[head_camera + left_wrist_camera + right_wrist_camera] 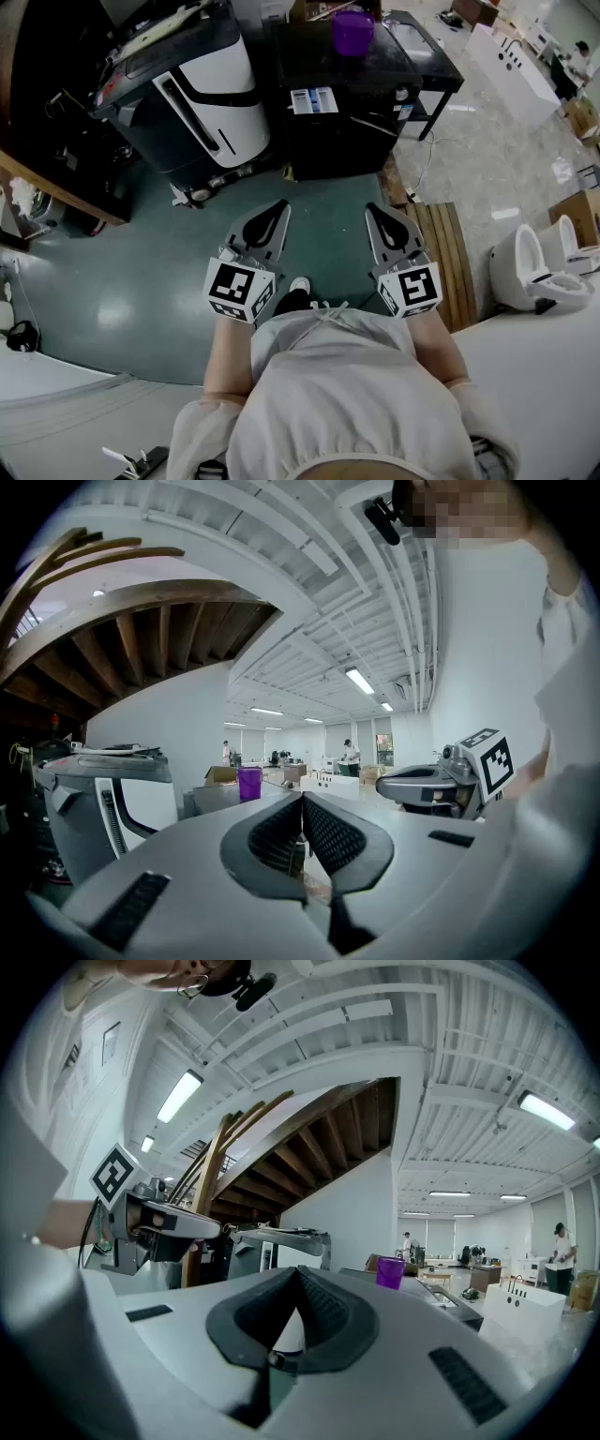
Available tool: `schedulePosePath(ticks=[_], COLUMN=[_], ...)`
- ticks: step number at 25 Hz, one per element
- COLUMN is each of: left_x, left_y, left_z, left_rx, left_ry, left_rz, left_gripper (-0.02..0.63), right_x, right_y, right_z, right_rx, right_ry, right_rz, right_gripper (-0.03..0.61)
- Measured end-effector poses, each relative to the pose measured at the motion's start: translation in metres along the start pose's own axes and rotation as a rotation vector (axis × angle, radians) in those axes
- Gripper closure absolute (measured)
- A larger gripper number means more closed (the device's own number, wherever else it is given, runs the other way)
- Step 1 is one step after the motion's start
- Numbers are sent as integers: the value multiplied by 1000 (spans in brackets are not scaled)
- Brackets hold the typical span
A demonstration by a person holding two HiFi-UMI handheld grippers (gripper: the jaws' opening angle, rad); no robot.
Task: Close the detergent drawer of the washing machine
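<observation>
At the far left of the head view a large black-and-white machine (202,94) stands on the green floor (141,281).

The left claw (282,204) is held low in front of the person's body and points away toward the far side. In the left gripper view its jaws meet tip to tip, with nothing between them.

Far ahead stands the black washing machine (342,131). Its detergent drawer (313,100) is pulled out of the upper left of the front, so the white and blue compartments show from above. The drawer lies well apart from both claws. It is beyond them and roughly on the line that runs between the two, and neither claw touches it. A purple cup (353,30) sits on the machine's top, farther back than the drawer and slightly right of it.

The right claw (371,207) is level with the left one and near it, and also points forward. In the right gripper view its jaws are pressed together and hold nothing.

Just right of that claw a slatted wooden platform (448,253) lies on the floor. Farther right, near the edge, stand two white toilets (539,272).
</observation>
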State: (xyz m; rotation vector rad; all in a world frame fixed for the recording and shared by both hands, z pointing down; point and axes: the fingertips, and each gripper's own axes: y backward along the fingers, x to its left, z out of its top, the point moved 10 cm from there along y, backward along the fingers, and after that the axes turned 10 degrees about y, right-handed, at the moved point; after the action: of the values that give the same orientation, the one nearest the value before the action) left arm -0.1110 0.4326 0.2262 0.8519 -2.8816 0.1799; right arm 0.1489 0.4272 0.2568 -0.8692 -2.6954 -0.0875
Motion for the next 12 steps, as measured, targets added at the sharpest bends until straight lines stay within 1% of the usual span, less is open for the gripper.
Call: schedulePosePath(ticks=[12], left_x=[0], left_y=[-15], left_z=[-6], left_rx=[13], left_ry=[13], left_rz=[-9], left_gripper=[595], right_x=[-11], right_y=[-1], right_z=[-10], right_rx=[21], right_ry=[-22], right_rz=[-16], right_gripper=[578])
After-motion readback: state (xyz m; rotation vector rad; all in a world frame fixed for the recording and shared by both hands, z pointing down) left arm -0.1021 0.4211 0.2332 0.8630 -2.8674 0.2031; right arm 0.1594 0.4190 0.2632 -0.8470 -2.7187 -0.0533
